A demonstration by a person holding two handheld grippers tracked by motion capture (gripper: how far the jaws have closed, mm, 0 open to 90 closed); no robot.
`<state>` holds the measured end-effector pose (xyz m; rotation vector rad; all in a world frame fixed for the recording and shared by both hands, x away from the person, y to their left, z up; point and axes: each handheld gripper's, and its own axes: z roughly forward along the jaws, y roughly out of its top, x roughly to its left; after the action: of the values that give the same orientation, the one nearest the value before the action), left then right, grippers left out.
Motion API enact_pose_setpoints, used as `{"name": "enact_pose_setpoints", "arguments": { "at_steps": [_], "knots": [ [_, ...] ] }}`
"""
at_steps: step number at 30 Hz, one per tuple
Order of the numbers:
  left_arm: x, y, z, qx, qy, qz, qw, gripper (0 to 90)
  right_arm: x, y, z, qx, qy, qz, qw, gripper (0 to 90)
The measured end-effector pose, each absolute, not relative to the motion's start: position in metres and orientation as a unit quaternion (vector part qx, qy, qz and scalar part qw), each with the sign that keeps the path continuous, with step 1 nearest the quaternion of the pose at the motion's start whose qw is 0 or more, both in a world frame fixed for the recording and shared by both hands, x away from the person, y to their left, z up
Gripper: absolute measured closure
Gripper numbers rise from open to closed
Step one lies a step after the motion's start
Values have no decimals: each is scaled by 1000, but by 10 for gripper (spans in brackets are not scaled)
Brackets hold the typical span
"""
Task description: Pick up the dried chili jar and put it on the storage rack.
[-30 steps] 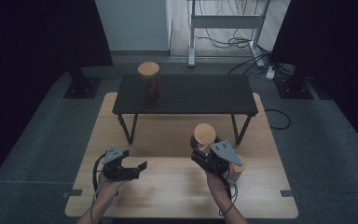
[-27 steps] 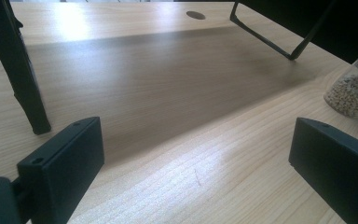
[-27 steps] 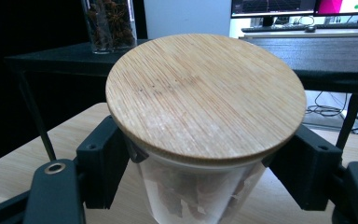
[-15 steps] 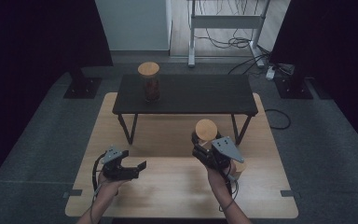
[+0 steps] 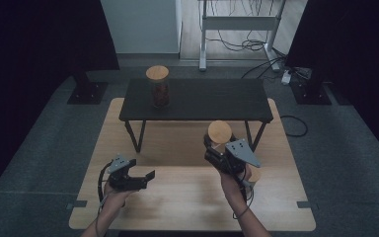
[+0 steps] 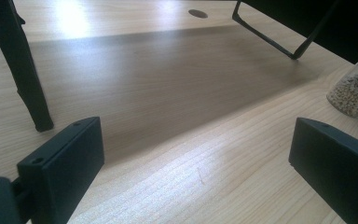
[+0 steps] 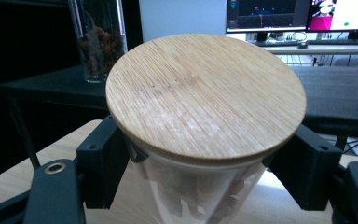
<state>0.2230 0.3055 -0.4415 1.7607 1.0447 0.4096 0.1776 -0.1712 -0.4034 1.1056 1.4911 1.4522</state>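
My right gripper (image 5: 218,149) is shut on a glass jar with a round bamboo lid (image 5: 220,132) and holds it in the air, in front of the black shelf (image 5: 202,101). In the right gripper view the jaws press on the glass on both sides just under the lid (image 7: 205,93), around my right gripper (image 7: 200,170). A second lidded jar (image 5: 158,88) with dark contents stands on the shelf's left part, also seen as a jar (image 7: 95,39) at upper left. My left gripper (image 5: 145,177) rests low over the wooden table, open, with nothing in it (image 6: 196,158).
A small jar of pale grains (image 6: 356,88) stands on the wooden table (image 5: 187,197) beside my right hand (image 5: 252,174). The black shelf's thin legs (image 6: 23,70) rise from the table. Dark stands and cables lie on the floor behind.
My right gripper has edged the jar slightly up and toward the black shelf. The left gripper has stayed where it was.
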Motion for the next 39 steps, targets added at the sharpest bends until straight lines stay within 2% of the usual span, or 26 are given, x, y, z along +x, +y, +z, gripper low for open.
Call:
{"name": "enact_pose_setpoints", "arguments": {
  "at_steps": [39],
  "knots": [
    [232,307,-449,733,434,150,502,30,224,-169,-371,435,563,576,403,256]
  ]
}}
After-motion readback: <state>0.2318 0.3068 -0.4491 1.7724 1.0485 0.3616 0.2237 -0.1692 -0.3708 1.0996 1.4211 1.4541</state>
